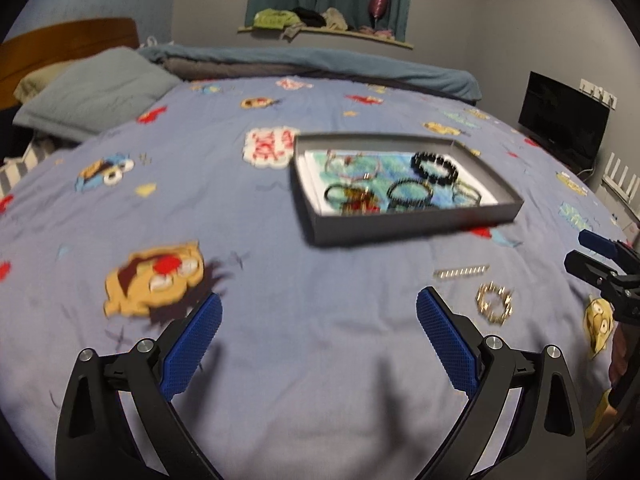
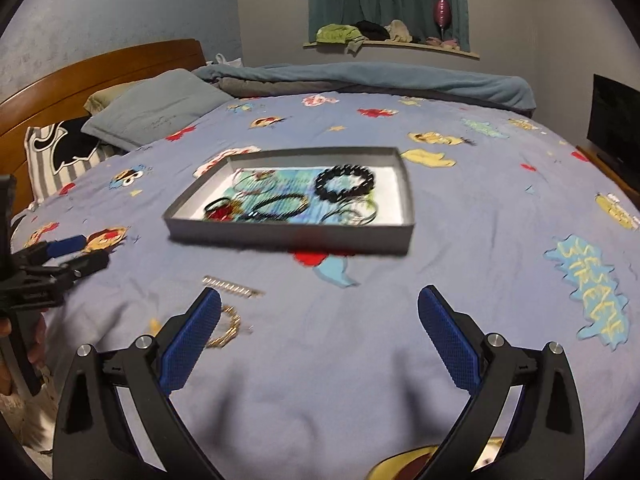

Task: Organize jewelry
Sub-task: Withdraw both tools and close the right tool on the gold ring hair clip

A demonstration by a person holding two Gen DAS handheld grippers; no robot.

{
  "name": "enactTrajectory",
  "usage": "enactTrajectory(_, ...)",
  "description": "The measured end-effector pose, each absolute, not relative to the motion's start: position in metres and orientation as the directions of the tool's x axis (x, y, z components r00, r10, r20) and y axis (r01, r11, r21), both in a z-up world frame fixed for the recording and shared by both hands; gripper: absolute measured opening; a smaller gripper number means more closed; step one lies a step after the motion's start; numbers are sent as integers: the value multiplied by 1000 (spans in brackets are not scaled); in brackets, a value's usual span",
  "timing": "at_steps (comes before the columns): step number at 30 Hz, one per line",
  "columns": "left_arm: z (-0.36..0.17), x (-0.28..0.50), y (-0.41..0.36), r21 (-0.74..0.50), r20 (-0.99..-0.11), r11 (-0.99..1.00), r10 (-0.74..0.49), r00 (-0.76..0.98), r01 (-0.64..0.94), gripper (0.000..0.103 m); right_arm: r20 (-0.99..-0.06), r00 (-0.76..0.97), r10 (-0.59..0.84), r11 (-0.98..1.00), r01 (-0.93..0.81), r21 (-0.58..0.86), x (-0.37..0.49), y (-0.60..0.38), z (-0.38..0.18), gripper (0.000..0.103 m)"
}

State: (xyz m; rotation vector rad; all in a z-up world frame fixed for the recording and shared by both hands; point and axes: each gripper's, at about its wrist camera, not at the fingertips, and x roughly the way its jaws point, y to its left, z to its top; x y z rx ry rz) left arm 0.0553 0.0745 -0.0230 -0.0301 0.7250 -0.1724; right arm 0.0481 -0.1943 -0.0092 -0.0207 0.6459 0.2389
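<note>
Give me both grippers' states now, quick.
Left gripper: open, holding nothing.
Right gripper: open, holding nothing.

Gold bracelet [image 2: 227,330]: partly hidden behind a blue finger pad [image 2: 192,344] in the right wrist view. Tray [image 1: 404,220]: motion-blurred, thin bracelets inside run together, count indeterminate. Right gripper [image 1: 592,258]: cut off by the left wrist view's right edge

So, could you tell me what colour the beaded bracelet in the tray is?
Black; the beaded bracelet shows best in the right wrist view.
</note>
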Motion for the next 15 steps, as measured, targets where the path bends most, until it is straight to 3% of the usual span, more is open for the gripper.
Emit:
enactTrajectory(12, -38, 48, 75, -82, -672, 986, -163, 723, 147, 97, -630, 723, 283, 938, -345, 25, 49, -142, -41, 97)
enactTrajectory(15, -38, 48, 75, -85, -671, 985, -169, 722, 151, 97, -642, 715, 278, 935, -354, 10, 56, -137, -46, 90)
